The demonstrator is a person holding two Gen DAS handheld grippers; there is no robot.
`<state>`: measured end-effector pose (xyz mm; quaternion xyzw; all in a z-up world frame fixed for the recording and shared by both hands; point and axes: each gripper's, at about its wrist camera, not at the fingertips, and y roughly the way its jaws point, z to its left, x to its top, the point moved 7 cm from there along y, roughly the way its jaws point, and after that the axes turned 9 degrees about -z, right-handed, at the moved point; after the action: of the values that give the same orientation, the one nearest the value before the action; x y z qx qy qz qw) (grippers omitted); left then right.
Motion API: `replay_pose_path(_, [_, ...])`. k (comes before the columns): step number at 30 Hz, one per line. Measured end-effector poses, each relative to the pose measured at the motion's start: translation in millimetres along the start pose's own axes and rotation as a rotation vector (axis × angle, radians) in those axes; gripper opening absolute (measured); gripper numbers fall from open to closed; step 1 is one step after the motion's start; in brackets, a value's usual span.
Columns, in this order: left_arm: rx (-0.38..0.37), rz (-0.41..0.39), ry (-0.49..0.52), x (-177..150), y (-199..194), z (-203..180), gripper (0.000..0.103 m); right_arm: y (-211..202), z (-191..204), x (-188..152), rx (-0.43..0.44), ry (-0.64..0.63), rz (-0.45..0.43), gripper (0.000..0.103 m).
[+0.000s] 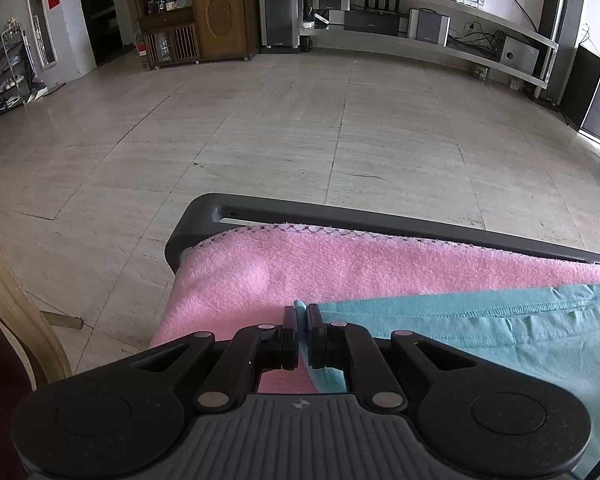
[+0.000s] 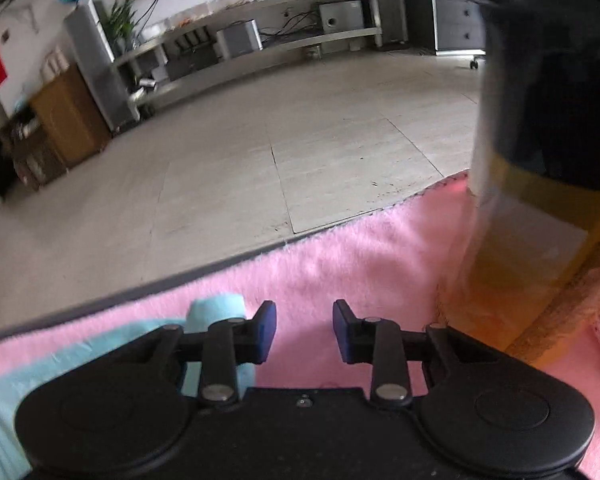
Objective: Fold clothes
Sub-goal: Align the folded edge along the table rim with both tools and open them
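Note:
A teal garment (image 1: 480, 332) lies on a pink towel (image 1: 284, 272) that covers a dark-framed table (image 1: 204, 208). My left gripper (image 1: 301, 320) is shut on a corner of the teal garment, with the cloth pinched between its black pads. In the right wrist view my right gripper (image 2: 304, 328) stands open above the pink towel (image 2: 360, 256), nothing between its blue pads. A folded edge of the teal garment (image 2: 216, 312) lies just left of its left finger (image 2: 266, 330), partly under the linkage.
A tall dark and yellow post (image 2: 540, 168) stands on the towel close to the right of my right gripper. Beyond the table edge (image 2: 180, 276) is tiled floor (image 1: 300, 120), with a wooden cabinet (image 1: 220, 16) and a long media shelf (image 1: 420, 12) at the far wall.

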<state>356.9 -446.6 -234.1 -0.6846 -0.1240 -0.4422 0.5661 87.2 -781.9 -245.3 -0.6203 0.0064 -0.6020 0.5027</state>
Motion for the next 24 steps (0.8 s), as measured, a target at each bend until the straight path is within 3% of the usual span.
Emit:
replay_pose_path(4, [-0.001, -0.001, 0.004, -1, 0, 0, 0.006, -5, 14, 1, 0.192, 0.068, 0.039, 0.031])
replay_pose_path(9, [0.001, -0.003, 0.006, -1, -1, 0, 0.005, -5, 35, -3, 0.226, -0.007, 0.072, 0.031])
replay_pose_path(11, [-0.001, -0.003, 0.004, -1, -1, 0, 0.006, -11, 44, -4, 0.234, -0.034, 0.050, 0.030])
replay_pose_path(14, [-0.002, -0.003, 0.004, 0, -1, 1, 0.006, -16, 53, -5, 0.240, -0.084, 0.045, 0.016])
replay_pose_path(20, [0.005, -0.006, 0.014, -2, -1, -1, 0.006, -10, 58, -11, 0.194, -0.139, 0.056, 0.014])
replay_pose_path(22, [0.007, -0.011, 0.024, -2, -1, -2, 0.005, -8, 60, -14, 0.181, -0.152, 0.040, 0.005])
replay_pose_path(24, [0.011, -0.038, 0.039, 1, -7, -3, 0.004, -16, 57, -9, 0.148, -0.161, -0.027, 0.003])
